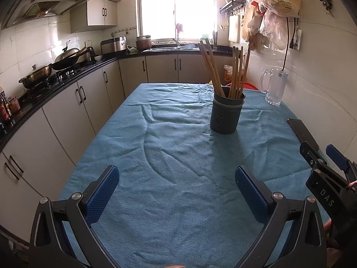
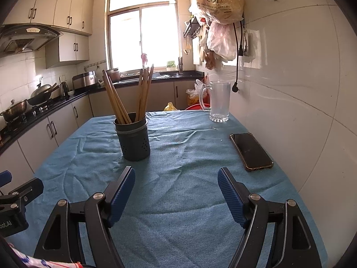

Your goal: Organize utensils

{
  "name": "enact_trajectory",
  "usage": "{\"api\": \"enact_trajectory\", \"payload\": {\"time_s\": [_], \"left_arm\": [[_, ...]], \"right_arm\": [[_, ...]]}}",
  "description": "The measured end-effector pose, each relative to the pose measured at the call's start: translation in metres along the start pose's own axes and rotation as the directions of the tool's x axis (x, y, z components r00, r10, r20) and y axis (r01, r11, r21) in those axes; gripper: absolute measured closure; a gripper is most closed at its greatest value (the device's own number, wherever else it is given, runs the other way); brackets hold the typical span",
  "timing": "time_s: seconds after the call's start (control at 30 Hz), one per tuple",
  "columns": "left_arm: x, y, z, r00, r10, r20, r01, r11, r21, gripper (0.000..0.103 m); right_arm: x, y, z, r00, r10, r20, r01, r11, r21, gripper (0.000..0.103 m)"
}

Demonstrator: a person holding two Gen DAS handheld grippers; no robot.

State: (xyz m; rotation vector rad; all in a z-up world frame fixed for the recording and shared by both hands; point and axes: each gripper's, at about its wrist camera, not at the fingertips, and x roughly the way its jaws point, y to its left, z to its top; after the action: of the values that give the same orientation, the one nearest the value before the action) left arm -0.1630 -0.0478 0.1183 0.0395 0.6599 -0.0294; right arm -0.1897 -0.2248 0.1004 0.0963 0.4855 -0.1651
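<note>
The left gripper hangs nearest over the blue cloth, jaws spread wide and empty; the right gripper beside it is likewise wide apart, holding nothing. Farther on, the dark utensil holder stands upright on the cloth with wooden chopsticks fanned inside. A phone lies right, a glass mug far right

Glass mug and phone — apart on blue cloth.
</note>
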Motion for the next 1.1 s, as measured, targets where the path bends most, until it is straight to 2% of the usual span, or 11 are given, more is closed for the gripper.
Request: {"api": "enact_trajectory", "payload": {"time_s": [1.1], "left_arm": [[0.0087,0.0026,-0.0022,0.999,-0.014,-0.034,0.014,1.000,-0.016,0.000]], "right_arm": [[-0.0020,0.0013,0.0016,1.000,0.000,0.017,0.000,1.000,-0.007,0.021]]}}
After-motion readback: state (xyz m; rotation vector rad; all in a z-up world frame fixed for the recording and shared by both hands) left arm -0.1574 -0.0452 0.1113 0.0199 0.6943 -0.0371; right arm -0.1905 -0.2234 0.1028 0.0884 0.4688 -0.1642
